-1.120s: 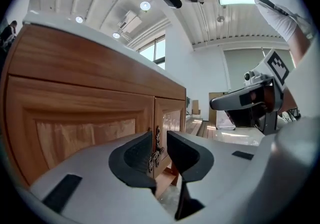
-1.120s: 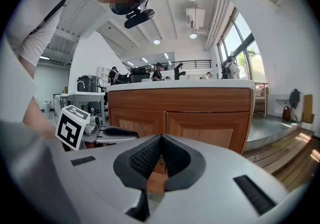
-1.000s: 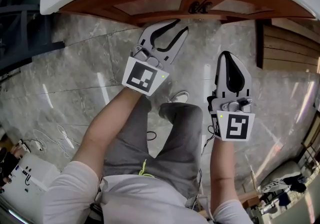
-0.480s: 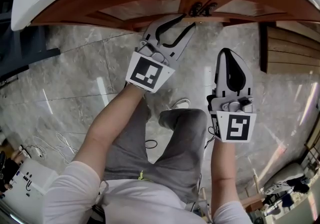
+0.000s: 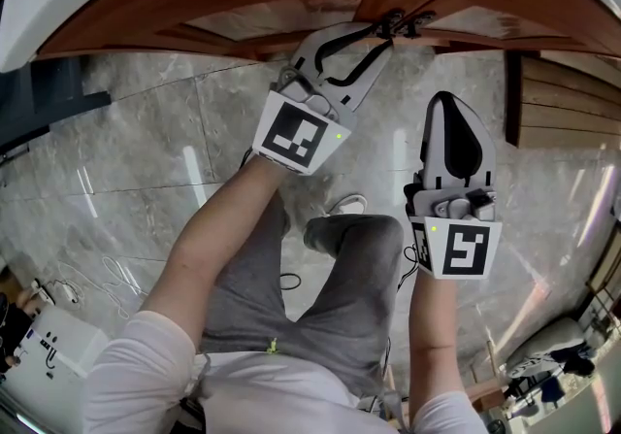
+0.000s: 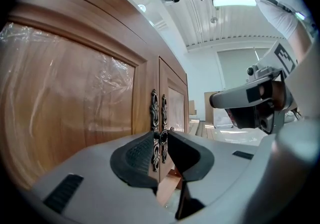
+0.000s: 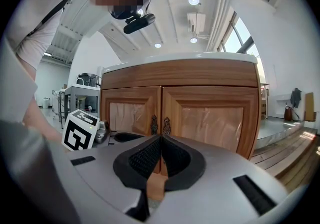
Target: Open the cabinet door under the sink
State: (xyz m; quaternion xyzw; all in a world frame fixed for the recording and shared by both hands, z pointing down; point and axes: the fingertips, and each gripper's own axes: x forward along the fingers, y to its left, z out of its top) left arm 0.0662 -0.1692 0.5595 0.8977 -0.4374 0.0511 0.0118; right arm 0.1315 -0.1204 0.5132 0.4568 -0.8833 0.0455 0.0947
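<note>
The wooden cabinet (image 7: 212, 118) under the white sink top (image 7: 180, 57) has two doors, both closed, with dark ornate handles (image 7: 154, 124) at the middle seam. In the head view my left gripper (image 5: 383, 34) is open, its tips right at the handles (image 5: 403, 22). The left gripper view shows the handle knobs (image 6: 159, 138) in the narrow gap between its fingertips (image 6: 145, 143); I cannot tell if they touch. My right gripper (image 5: 448, 100) hangs shut and empty, further back from the cabinet and to the right. Its jaws (image 7: 160, 140) point at the door seam.
Grey marble floor (image 5: 146, 150) lies below. A stepped wooden platform (image 5: 563, 83) stands right of the cabinet. The person's legs and a shoe (image 5: 347, 204) are under the grippers. Cables (image 5: 107, 272) and a white box (image 5: 49, 345) lie at the lower left.
My left gripper has moved forward to the door handles, still open. The right gripper has stayed about where it was, shut.
</note>
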